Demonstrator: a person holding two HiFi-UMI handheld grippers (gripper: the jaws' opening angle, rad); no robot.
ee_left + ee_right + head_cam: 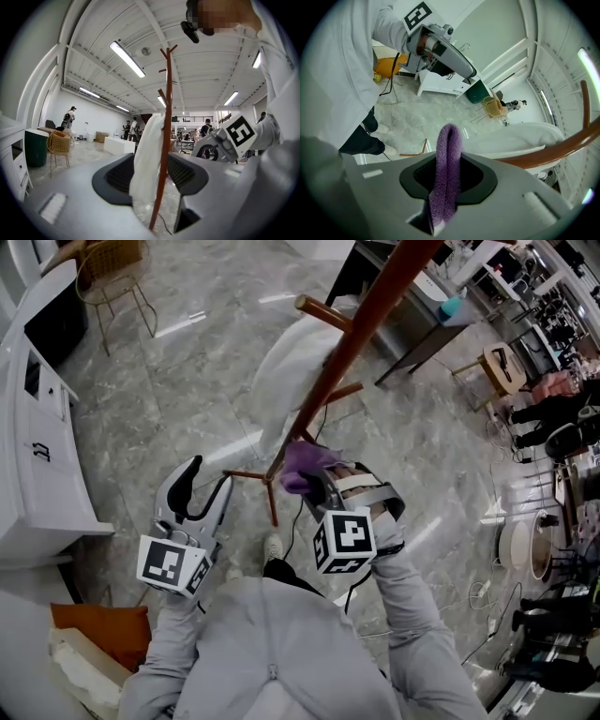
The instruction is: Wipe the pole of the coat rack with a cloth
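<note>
Between the clenched jaws of the right gripper [312,482] sits the folded purple cloth [302,461], against the low end of the brown pole [361,324] that slants toward 1 o'clock — the left gripper [208,479], at its 9 o'clock, gapes empty — over grey marble floor [187,371], with a white cabinet [37,446] farther toward 9 o'clock.

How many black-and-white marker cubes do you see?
2: one cube on the left gripper, lower left; one on the right gripper, which holds the purple terry cloth.
</note>
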